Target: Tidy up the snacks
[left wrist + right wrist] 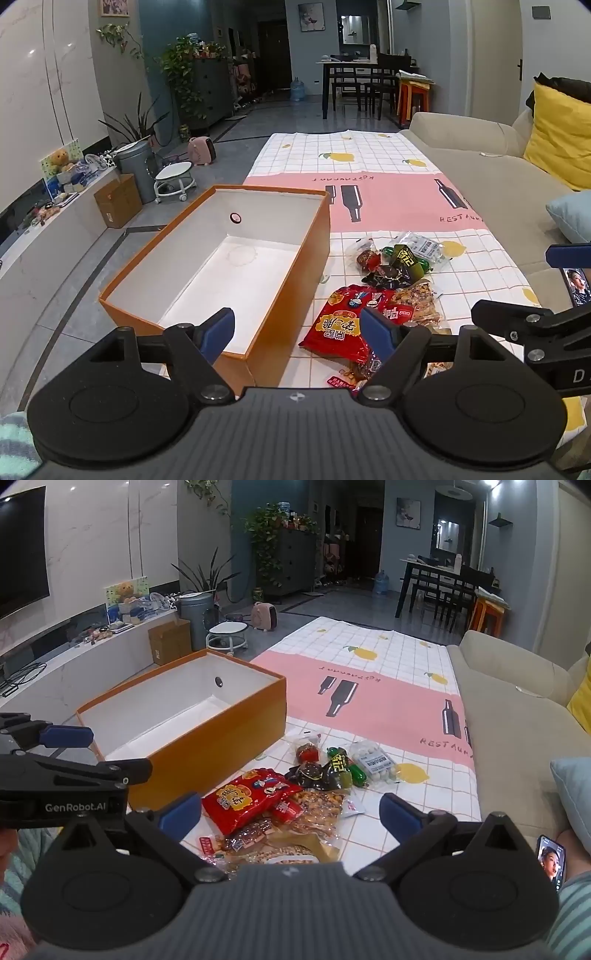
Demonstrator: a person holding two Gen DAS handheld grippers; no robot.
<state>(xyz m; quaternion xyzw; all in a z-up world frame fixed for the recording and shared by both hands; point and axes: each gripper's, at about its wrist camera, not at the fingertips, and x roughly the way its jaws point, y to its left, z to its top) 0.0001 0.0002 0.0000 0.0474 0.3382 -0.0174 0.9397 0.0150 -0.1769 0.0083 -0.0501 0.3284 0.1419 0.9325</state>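
An orange box with a bare white inside stands on the left of a patterned cloth. Right of the box lies a pile of snacks: a red bag, a bag of nuts, dark and green packets and a clear bag of white sweets. My left gripper is open above the box's near right corner, holding nothing. My right gripper is open above the red bag and the nuts, apart from them. The box shows at its left.
A beige sofa runs along the cloth's right edge, with a yellow cushion and a lit phone. Left of the box are floor tiles, a cardboard carton and a grey bin. The far half of the cloth is bare.
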